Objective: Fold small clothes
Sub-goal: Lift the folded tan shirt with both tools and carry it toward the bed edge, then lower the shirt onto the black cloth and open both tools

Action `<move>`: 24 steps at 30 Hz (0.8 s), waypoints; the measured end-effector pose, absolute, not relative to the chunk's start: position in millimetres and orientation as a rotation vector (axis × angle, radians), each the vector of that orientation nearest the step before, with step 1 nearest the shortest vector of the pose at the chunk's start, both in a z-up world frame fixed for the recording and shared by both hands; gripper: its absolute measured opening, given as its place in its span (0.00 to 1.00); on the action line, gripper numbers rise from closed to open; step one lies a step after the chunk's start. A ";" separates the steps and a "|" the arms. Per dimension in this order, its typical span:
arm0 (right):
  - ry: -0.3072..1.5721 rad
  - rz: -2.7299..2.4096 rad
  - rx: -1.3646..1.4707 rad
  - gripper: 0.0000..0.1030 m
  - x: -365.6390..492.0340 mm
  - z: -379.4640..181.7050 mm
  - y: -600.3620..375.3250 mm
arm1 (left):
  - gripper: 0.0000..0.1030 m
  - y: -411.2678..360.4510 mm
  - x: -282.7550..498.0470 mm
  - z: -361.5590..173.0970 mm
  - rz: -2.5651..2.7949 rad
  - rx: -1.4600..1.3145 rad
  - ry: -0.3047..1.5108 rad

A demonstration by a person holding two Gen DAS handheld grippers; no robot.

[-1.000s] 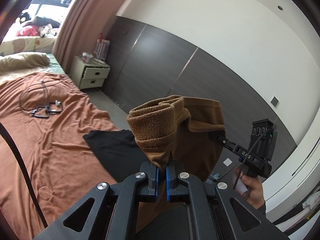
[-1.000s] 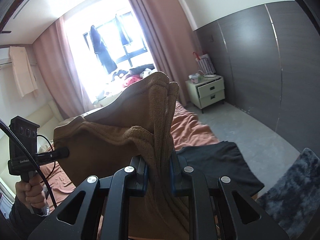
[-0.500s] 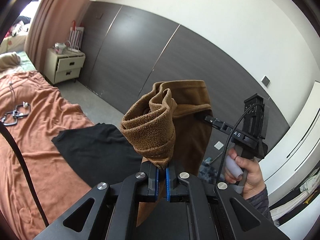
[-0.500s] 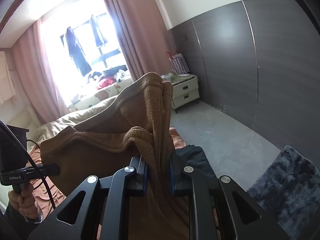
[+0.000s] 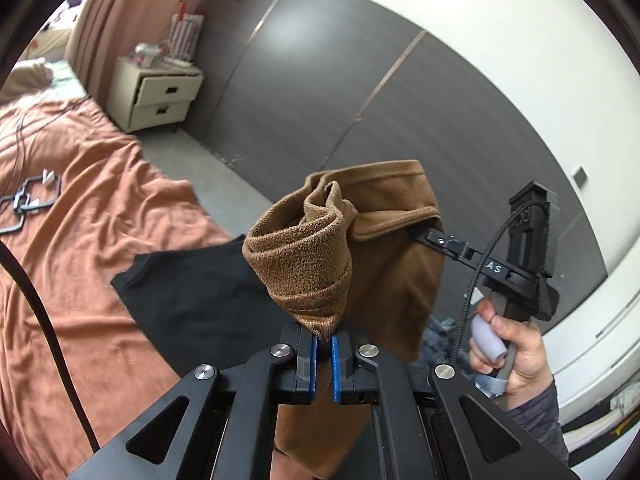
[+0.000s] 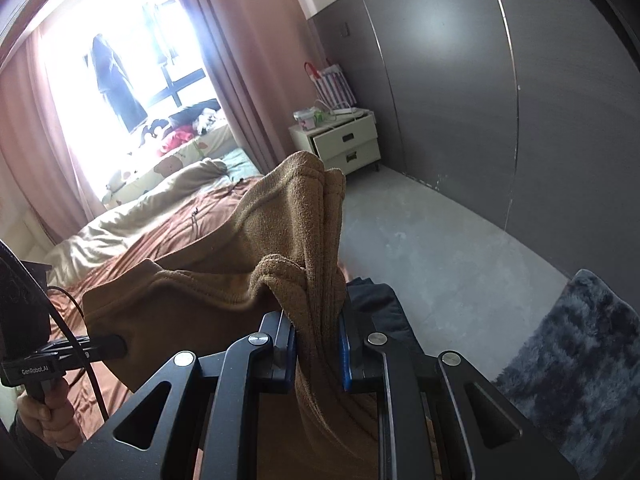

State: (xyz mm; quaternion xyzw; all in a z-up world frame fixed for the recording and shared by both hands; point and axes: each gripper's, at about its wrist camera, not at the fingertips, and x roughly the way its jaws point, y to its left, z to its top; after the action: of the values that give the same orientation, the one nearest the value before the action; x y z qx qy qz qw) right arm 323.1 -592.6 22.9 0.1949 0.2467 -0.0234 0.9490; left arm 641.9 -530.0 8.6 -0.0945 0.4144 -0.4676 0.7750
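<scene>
A small brown fleece garment [image 5: 384,248] hangs in the air between both grippers, above the bed's foot end. My left gripper [image 5: 324,340] is shut on a bunched corner of it. In the right wrist view the same brown garment [image 6: 224,292] is pinched in my right gripper [image 6: 318,340], folds of cloth filling the gap between its pads. Each wrist view shows the other gripper gripping the far corner, held by a person's hand [image 5: 512,352]. A black garment [image 5: 200,300] lies flat on the orange bed cover below.
The bed with its orange cover [image 5: 80,240] fills the left. A cable and black frames [image 5: 28,200] lie on it. A cream nightstand [image 5: 156,96] stands by the dark wall panels. A grey fluffy rug [image 6: 580,360] lies on the floor at the right.
Both grippers have swung with the brown garment toward the bed's foot end and sunk a little. The black garment now lies closer beneath. Both grips stay the same.
</scene>
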 end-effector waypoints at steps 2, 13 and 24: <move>0.522 -0.048 0.393 0.13 340.1 20.9 -583.7 | 0.05 -528.0 657.1 -5.4 -0.994 -0.217 0.911; 0.591 -0.040 0.397 0.13 416.6 -7.9 -540.1 | 0.05 -511.7 715.1 -83.1 -0.846 -0.295 0.916; 0.746 -0.226 0.323 0.47 412.9 -2.8 -534.3 | 0.46 -513.5 743.2 -147.6 -0.658 -0.239 1.059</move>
State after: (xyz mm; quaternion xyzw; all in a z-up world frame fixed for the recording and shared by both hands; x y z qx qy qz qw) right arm 412.9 -534.3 -2.8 0.1568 0.3620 -0.1098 0.9123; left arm 743.2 -513.5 -147.6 -0.1116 0.4948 -0.3073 0.8051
